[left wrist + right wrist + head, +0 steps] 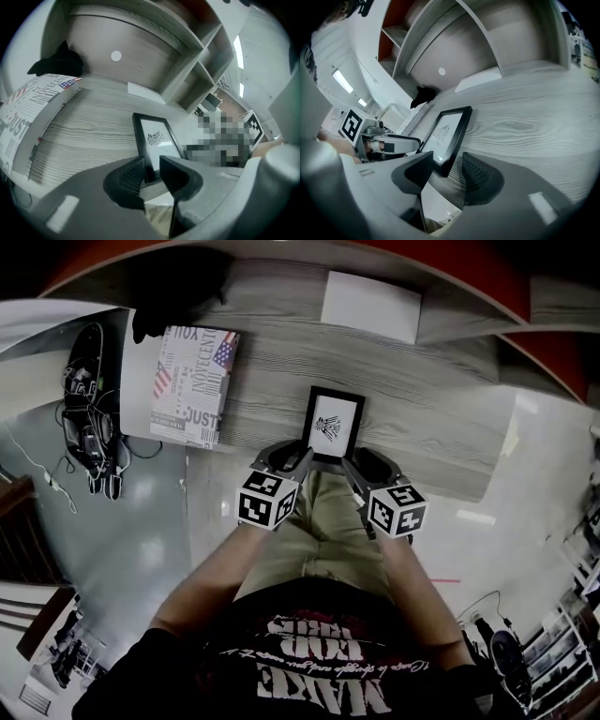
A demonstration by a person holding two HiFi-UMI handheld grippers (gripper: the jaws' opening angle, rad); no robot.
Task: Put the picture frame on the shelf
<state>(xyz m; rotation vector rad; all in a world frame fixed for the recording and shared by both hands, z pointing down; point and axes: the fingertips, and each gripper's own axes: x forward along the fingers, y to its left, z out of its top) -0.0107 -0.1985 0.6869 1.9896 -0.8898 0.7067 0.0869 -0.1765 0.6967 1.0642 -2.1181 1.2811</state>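
The picture frame has a smooth black rim around white paper. The desk is matt grey wood grain. The left gripper and right gripper are matt grey plastic with ribbed pads.

A workroom or lab: wood-grain desk, shelf cubbies, glossy floor, tangled cables.

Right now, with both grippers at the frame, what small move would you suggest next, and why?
Probably close both sets of jaws. The left gripper and right gripper each straddle a near corner of the picture frame, jaws apart, and it lies flat on the wooden surface, not lifted yet.
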